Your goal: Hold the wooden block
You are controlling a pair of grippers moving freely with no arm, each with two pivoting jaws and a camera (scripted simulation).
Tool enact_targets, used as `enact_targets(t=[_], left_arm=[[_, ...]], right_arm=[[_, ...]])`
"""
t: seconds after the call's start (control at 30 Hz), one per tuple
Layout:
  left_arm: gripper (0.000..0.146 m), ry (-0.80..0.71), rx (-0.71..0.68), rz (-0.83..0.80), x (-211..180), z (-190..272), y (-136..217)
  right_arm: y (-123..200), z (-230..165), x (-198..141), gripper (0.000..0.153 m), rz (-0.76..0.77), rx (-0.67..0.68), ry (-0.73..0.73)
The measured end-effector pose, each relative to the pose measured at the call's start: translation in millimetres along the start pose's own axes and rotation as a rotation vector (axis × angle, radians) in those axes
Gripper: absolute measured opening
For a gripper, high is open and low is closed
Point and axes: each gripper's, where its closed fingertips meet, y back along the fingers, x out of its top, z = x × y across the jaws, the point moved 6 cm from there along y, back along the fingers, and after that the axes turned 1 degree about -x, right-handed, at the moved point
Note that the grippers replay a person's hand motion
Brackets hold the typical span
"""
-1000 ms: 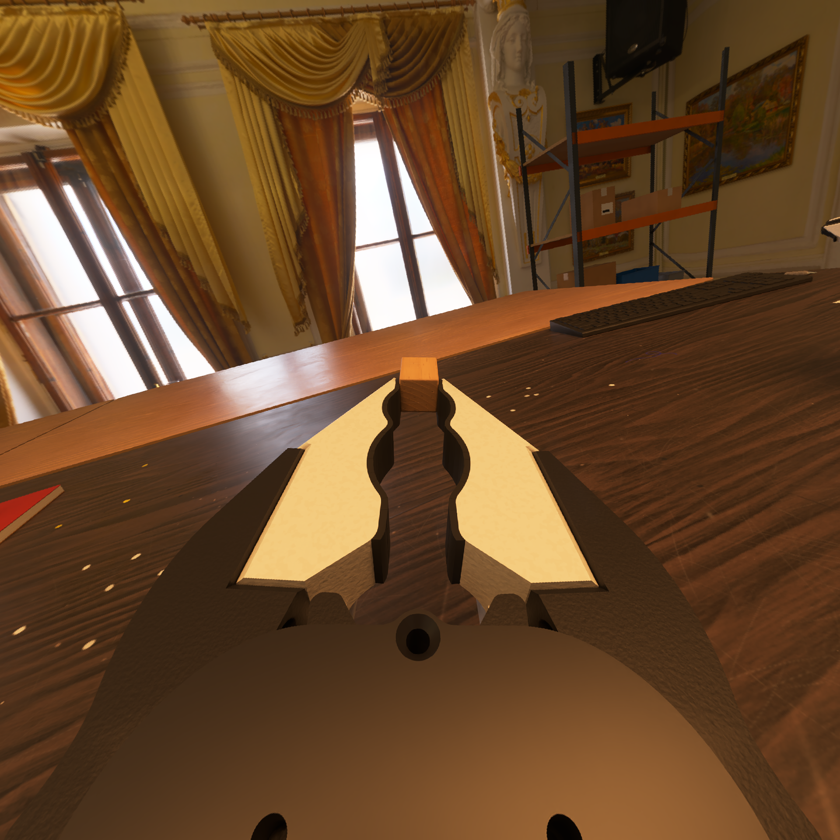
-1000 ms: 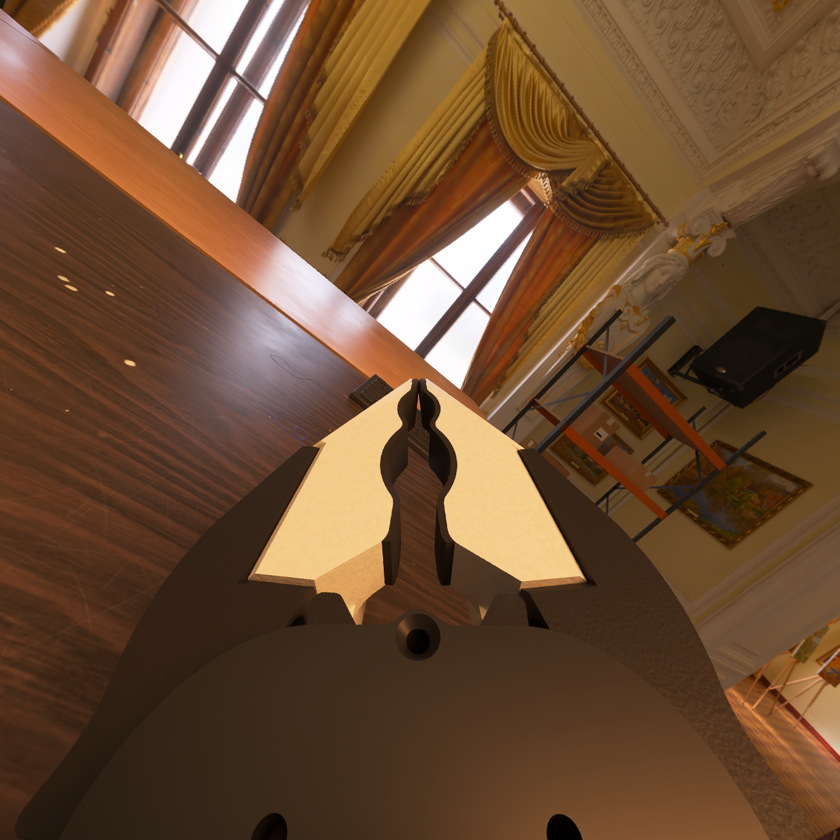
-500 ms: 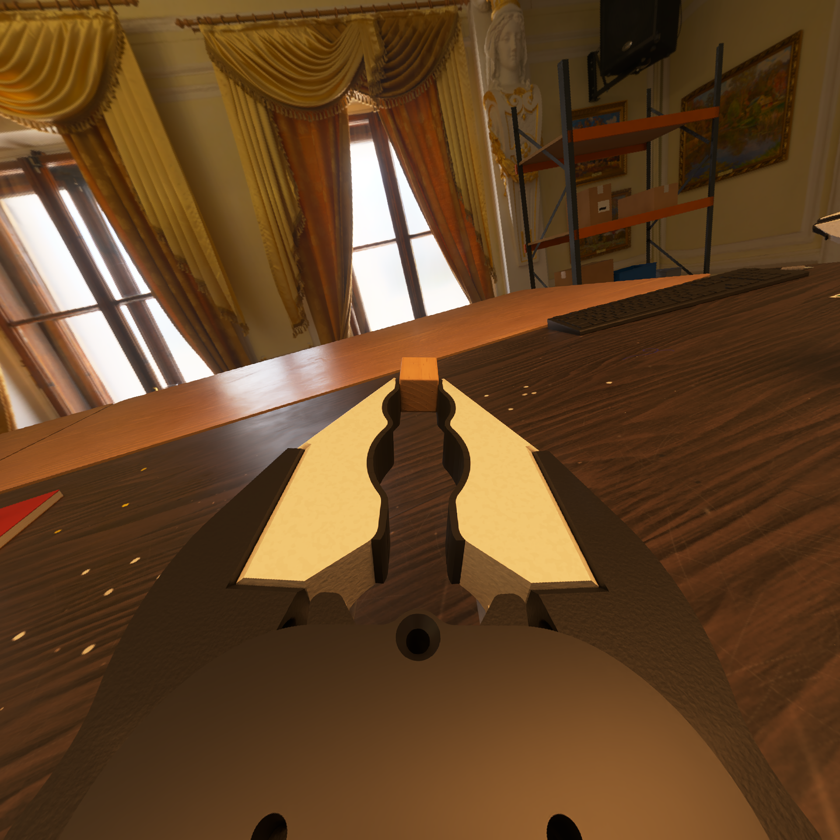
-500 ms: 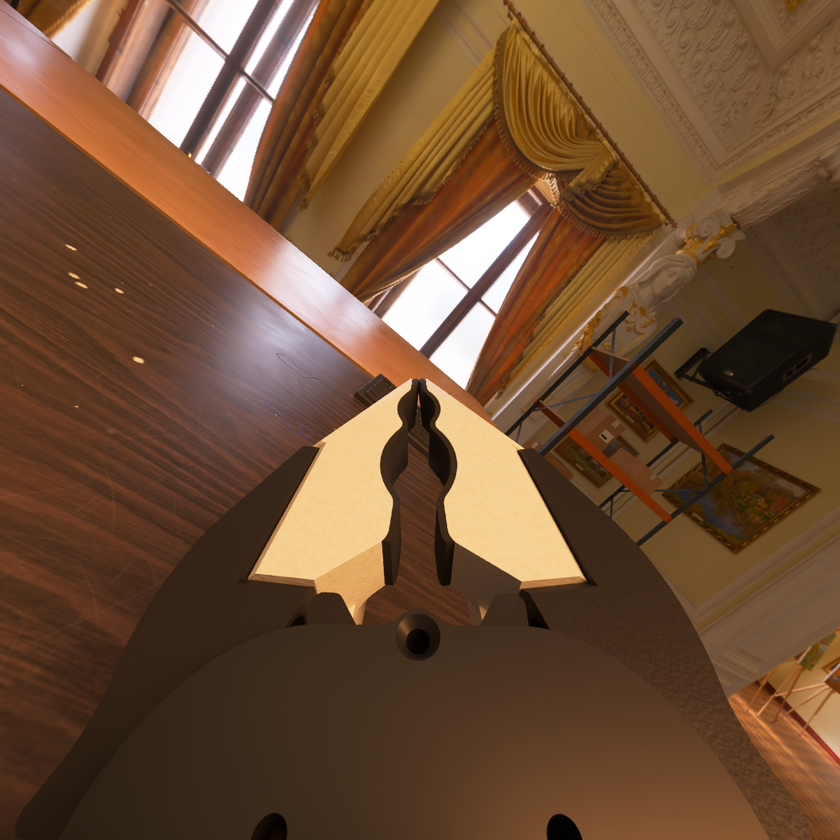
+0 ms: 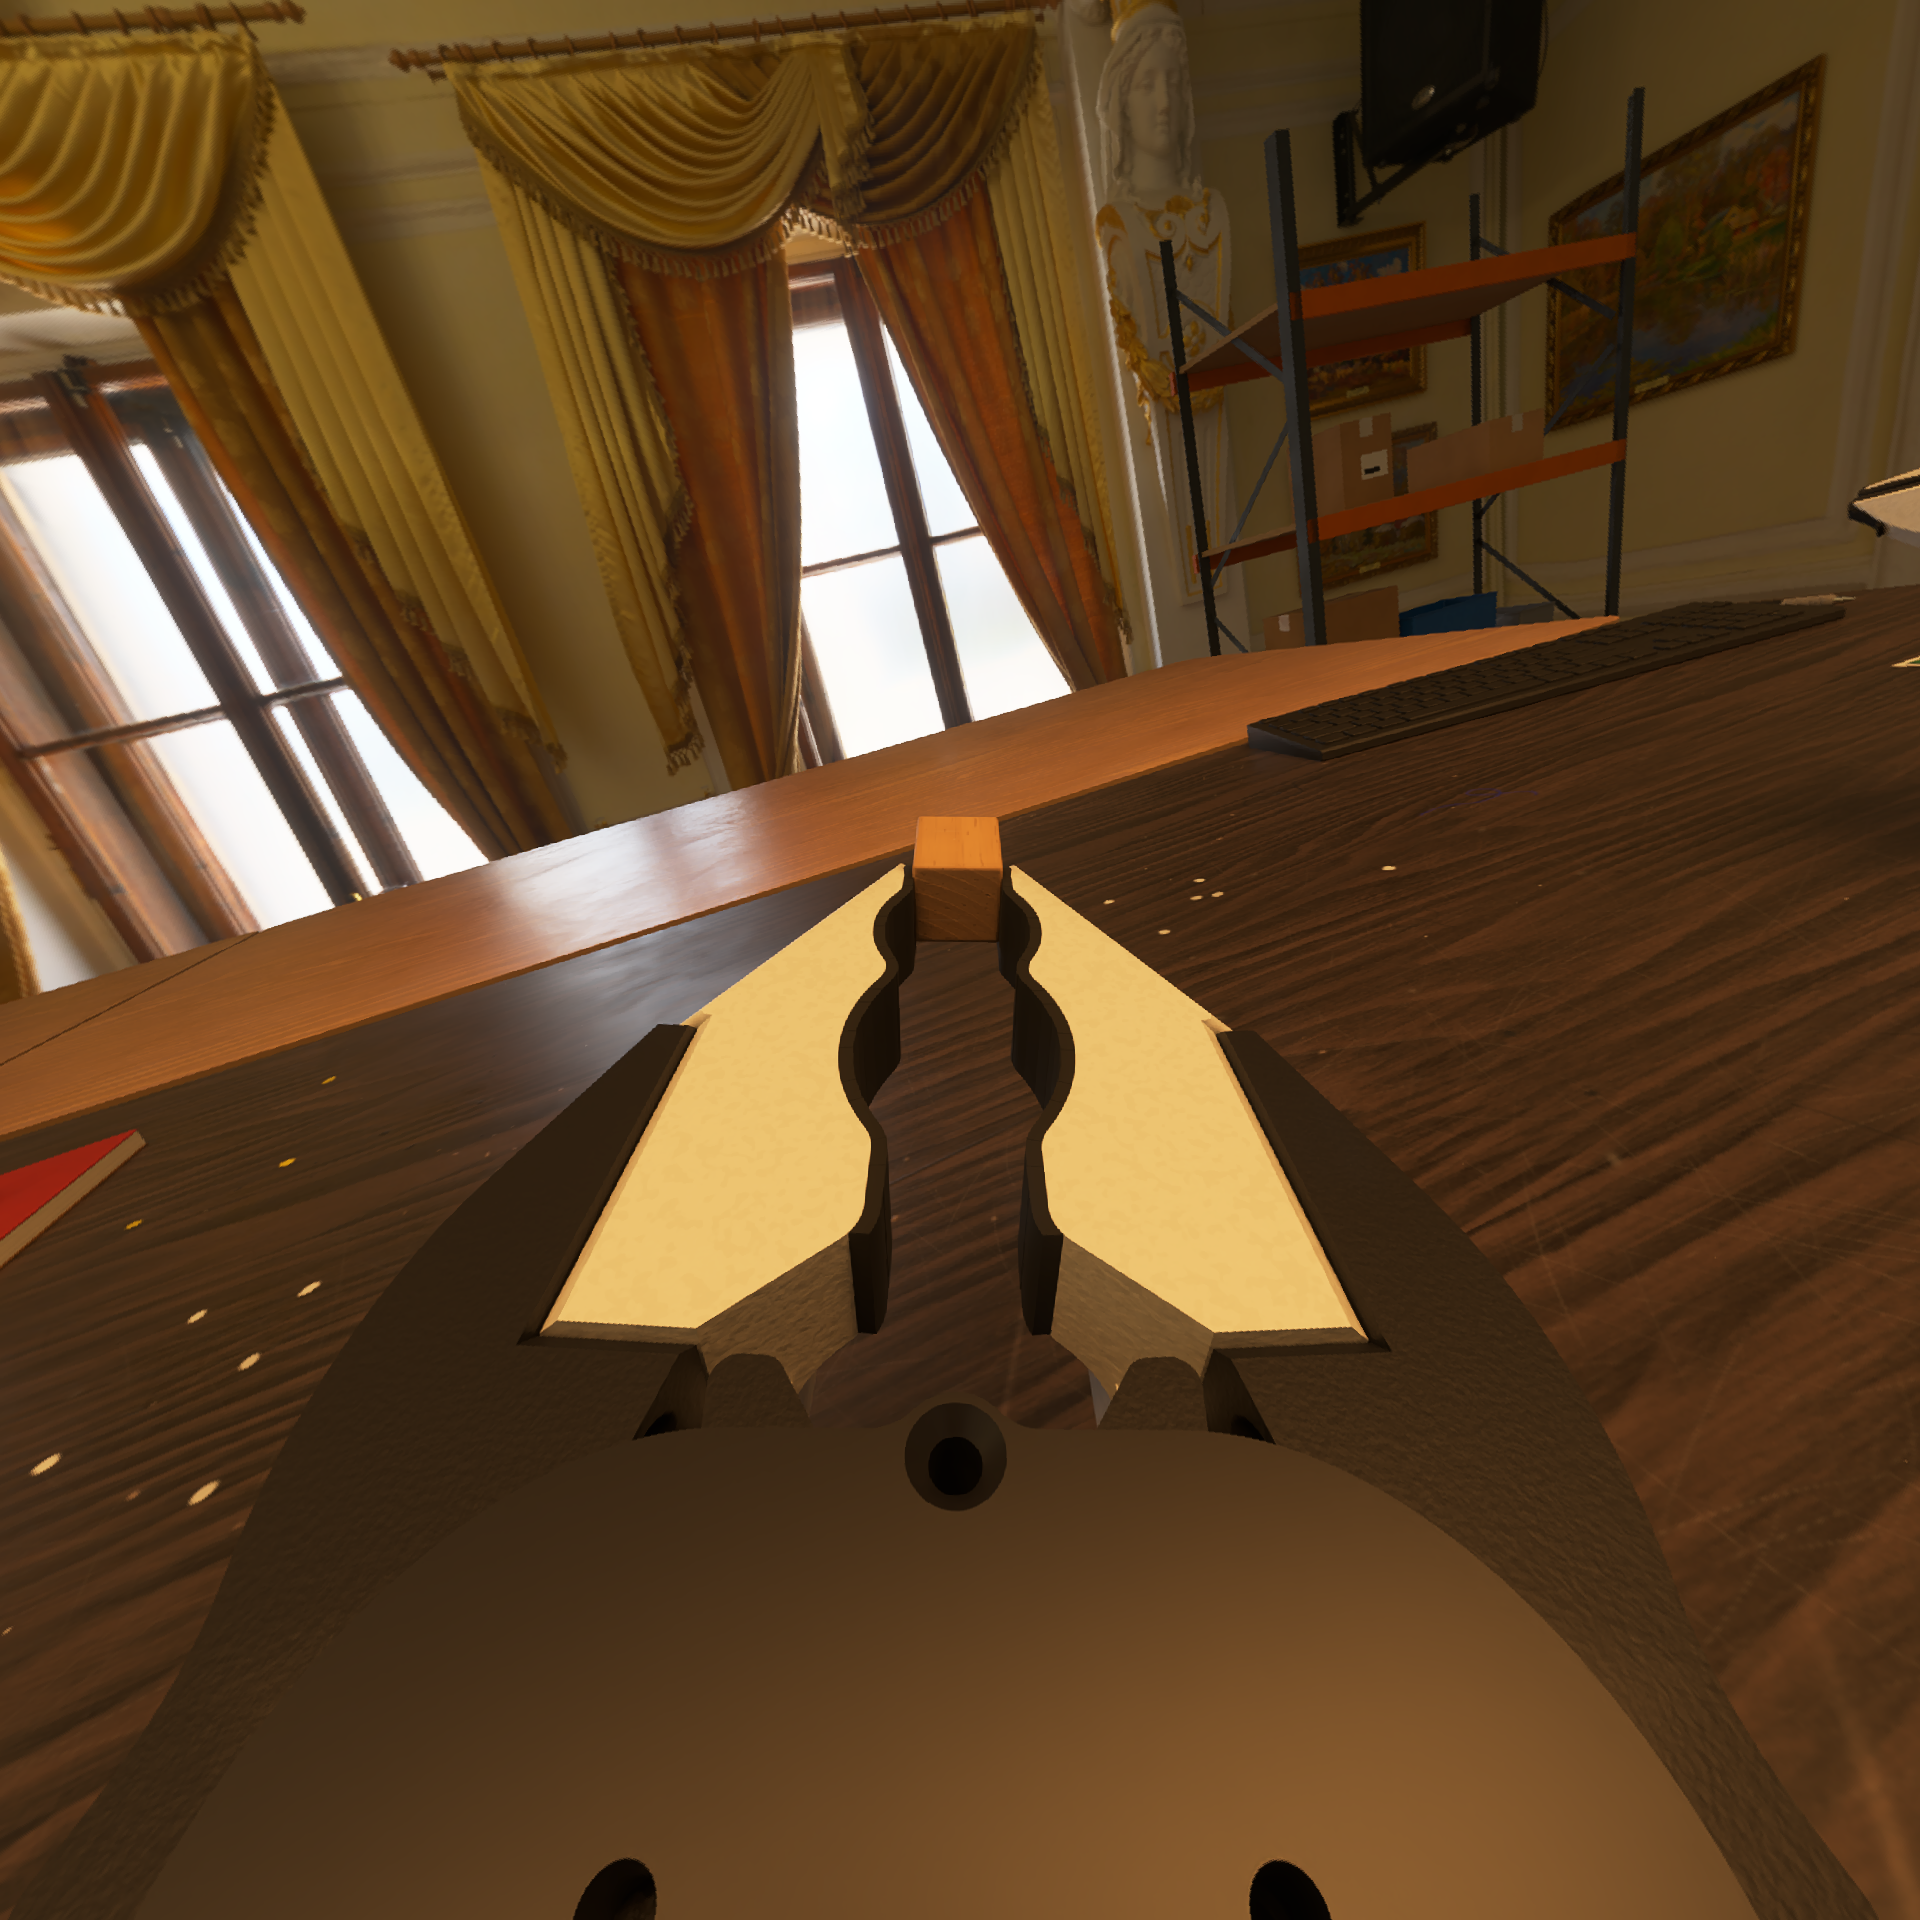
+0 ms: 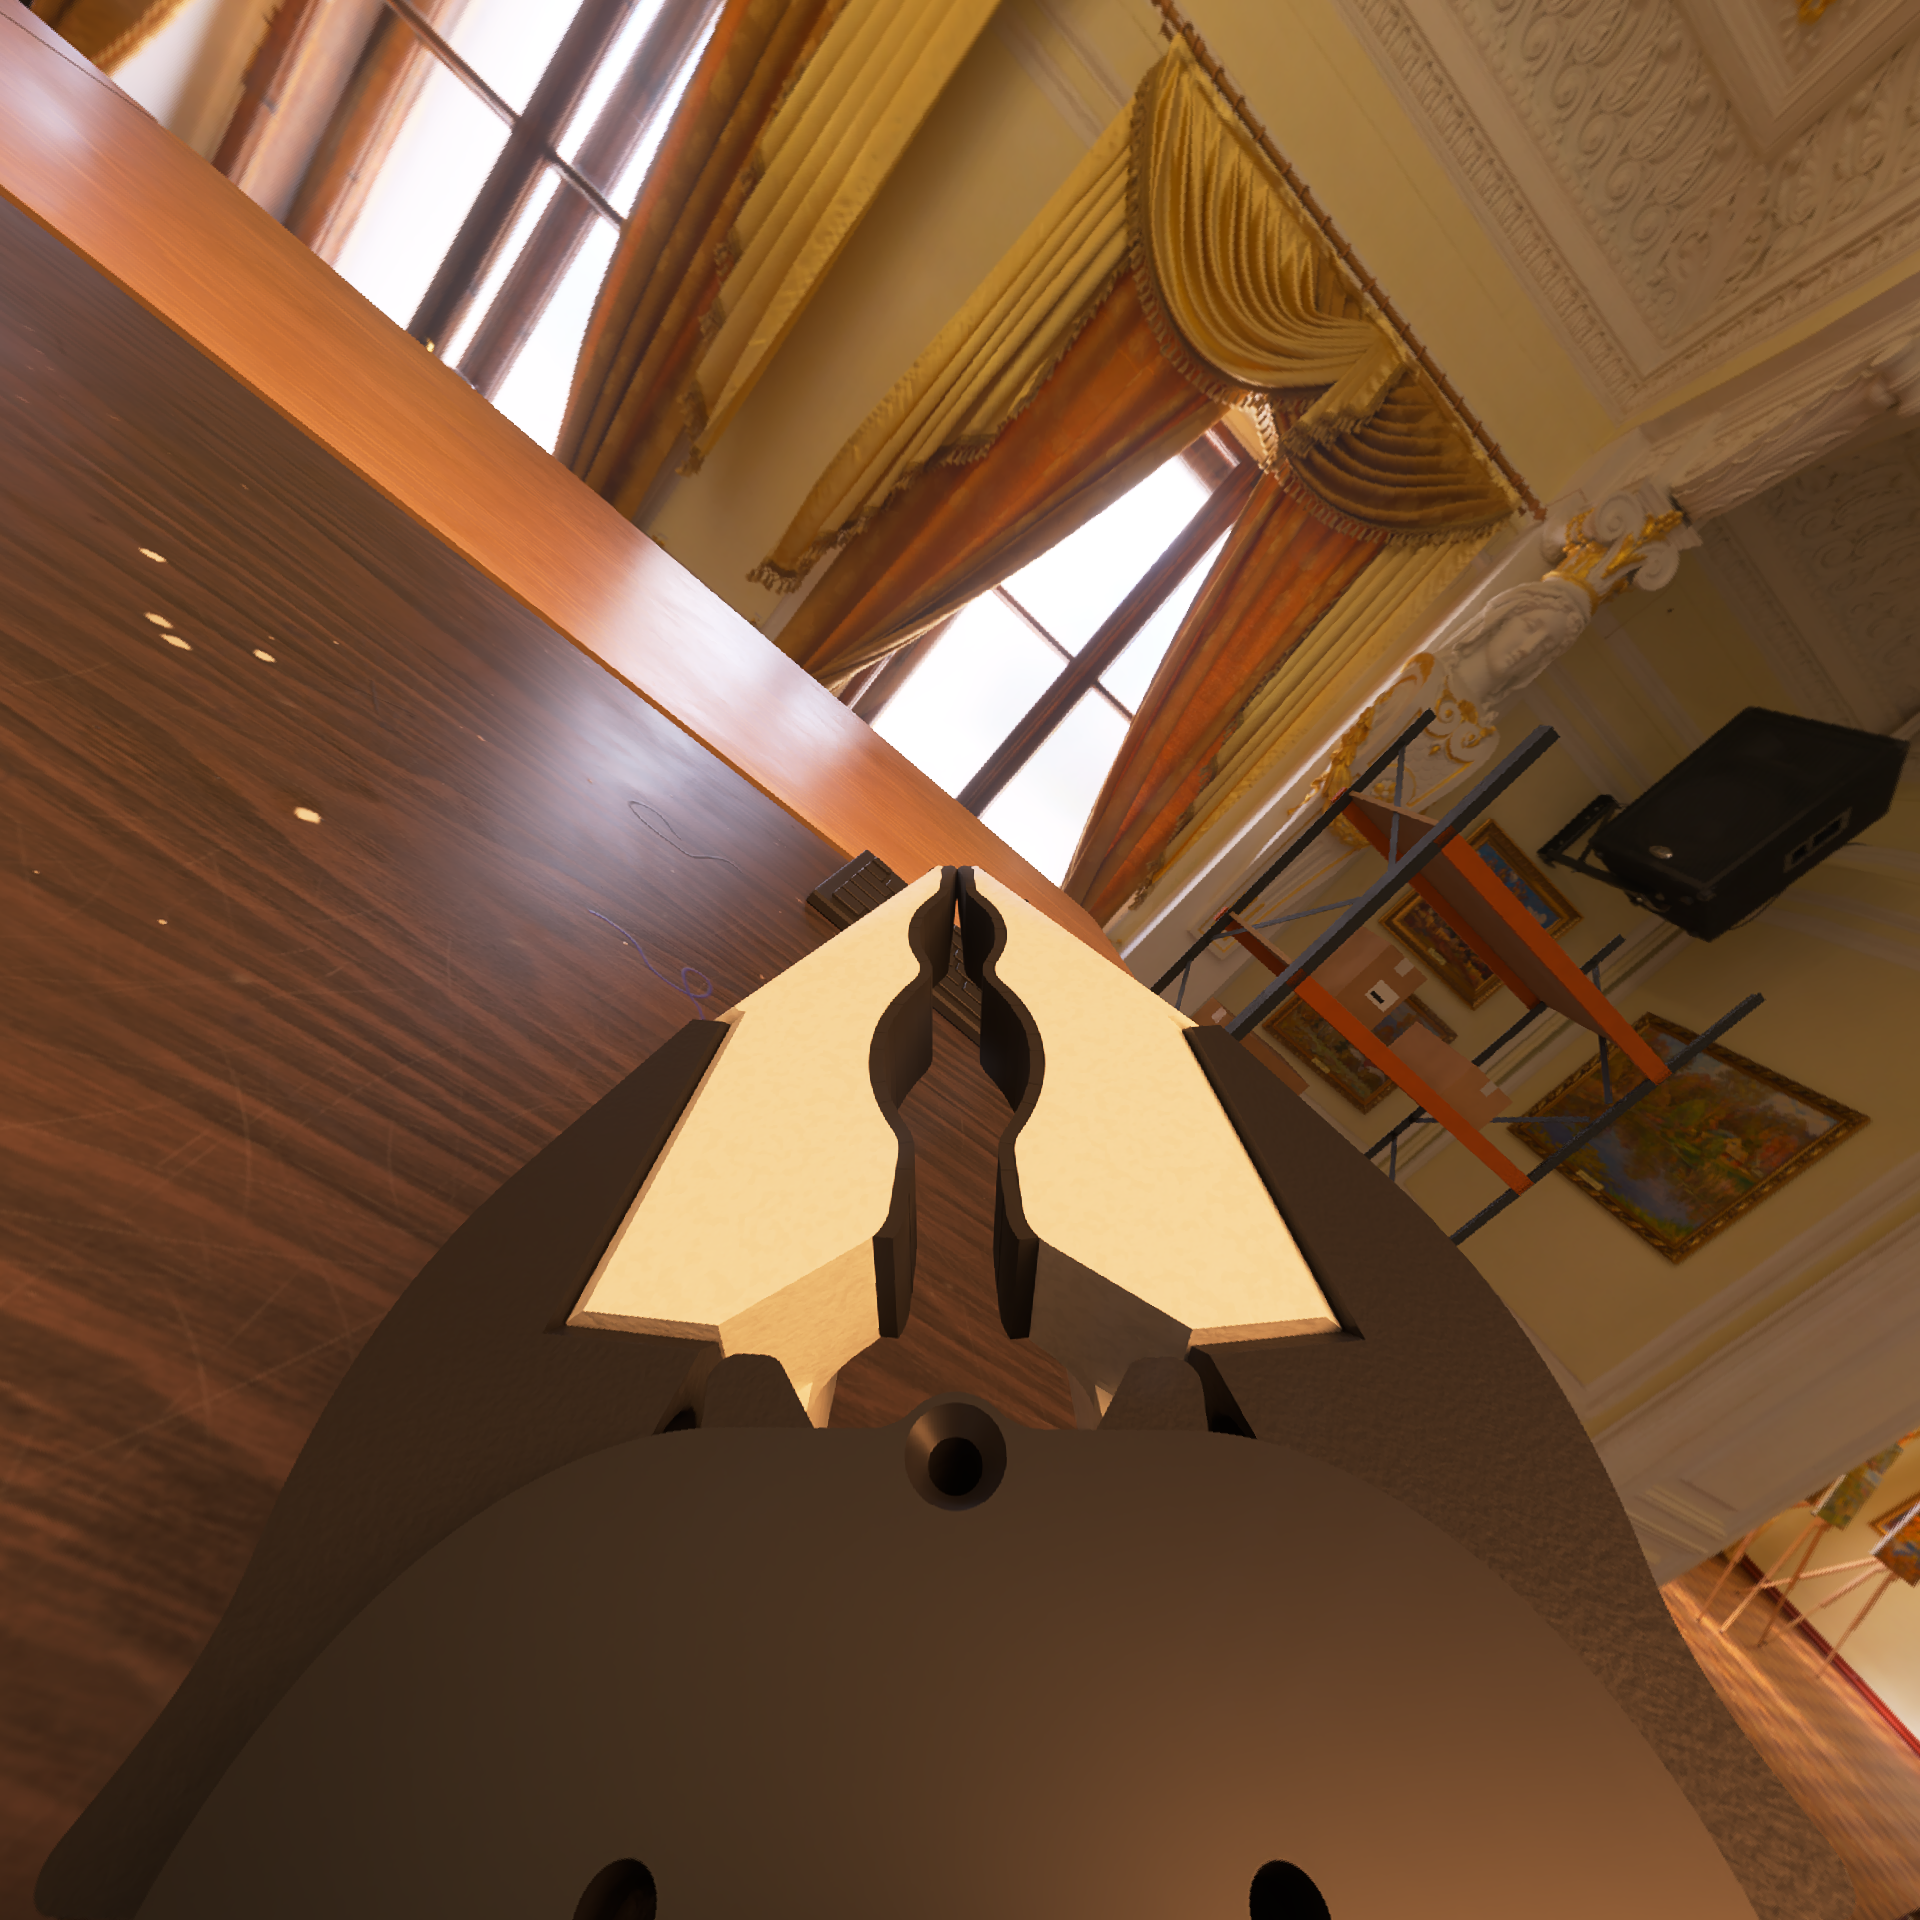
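A small wooden block (image 5: 957, 878) is clamped between the fingertips of my left gripper (image 5: 957, 904), above the dark wooden table (image 5: 1455, 1039). The block's top and near face show; its sides are covered by the fingertips. My right gripper (image 6: 956, 883) is shut with its tips together and nothing between them. It is tilted over the same table (image 6: 312, 987). The block does not show in the right wrist view.
A black keyboard (image 5: 1538, 675) lies at the far right of the table; its corner shows behind my right fingertips (image 6: 857, 888). A red flat object (image 5: 52, 1184) lies at the left edge. The table's lighter far edge (image 5: 520, 914) runs behind the block.
The left view has shifted slightly, with the block still clamped. The right gripper's view has drifted a little over the table. Both grips are unchanged.
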Motion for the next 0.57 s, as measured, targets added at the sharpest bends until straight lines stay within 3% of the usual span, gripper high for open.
enact_targets(t=[0.2,0.37,0.47,0.57], left_arm=[[0.014,-0.034,-0.006,-0.012,0,4,0],[0.014,-0.149,-0.024,0.013,10,9,5],[0.014,-0.277,0.042,0.051,19,-10,13],[0.014,-0.365,0.181,0.045,22,-53,25]], right_arm=[[-1,1,0,0.0,0.004,-0.003,-0.006],[1,0,5,0.0,0.035,0.006,0.002],[3,-1,18,0.0,0.101,0.008,0.013],[4,-10,54,0.0,0.23,0.066,0.006]])
